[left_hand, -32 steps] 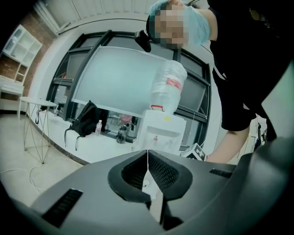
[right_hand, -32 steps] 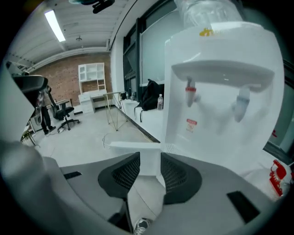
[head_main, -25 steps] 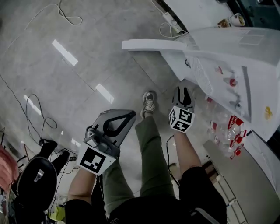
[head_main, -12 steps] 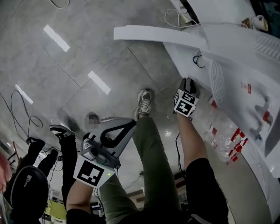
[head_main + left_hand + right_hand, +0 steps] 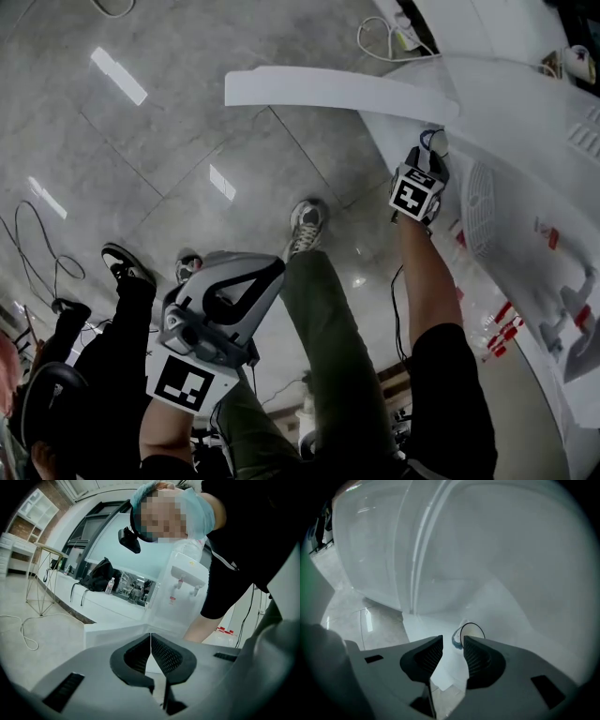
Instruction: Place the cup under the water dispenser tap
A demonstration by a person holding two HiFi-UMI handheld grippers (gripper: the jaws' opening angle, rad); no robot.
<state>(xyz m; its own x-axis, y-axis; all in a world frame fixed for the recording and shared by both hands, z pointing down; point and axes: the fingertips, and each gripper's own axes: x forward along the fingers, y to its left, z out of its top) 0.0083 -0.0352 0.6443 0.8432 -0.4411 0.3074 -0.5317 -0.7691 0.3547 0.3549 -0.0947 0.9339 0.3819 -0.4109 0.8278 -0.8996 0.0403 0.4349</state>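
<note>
Cup (image 5: 471, 631) sits on a white counter (image 5: 511, 616), its dark rim and a bluish handle showing just beyond the tips of the right gripper (image 5: 453, 641). That gripper's jaws stand a narrow way apart with nothing between them; the cup is ahead of them and slightly toward the right jaw, not yet touched. In the head view the right arm is stretched out to the counter's edge, where the cup lies at the gripper's nose. The left gripper (image 5: 151, 639) hangs low by the person's leg, its jaws closed together on nothing. The water dispenser (image 5: 185, 573) with its taps (image 5: 178, 584) stands well apart from the cup, off along the same white unit.

The step in hand looks like the reach for the cup, with the grasp not yet made. The next move calls for easing the right gripper forward so one jaw goes inside the rim or both straddle the wall, lining up a little to the right first, then closing gently so the cup does not tip or slide away
</note>
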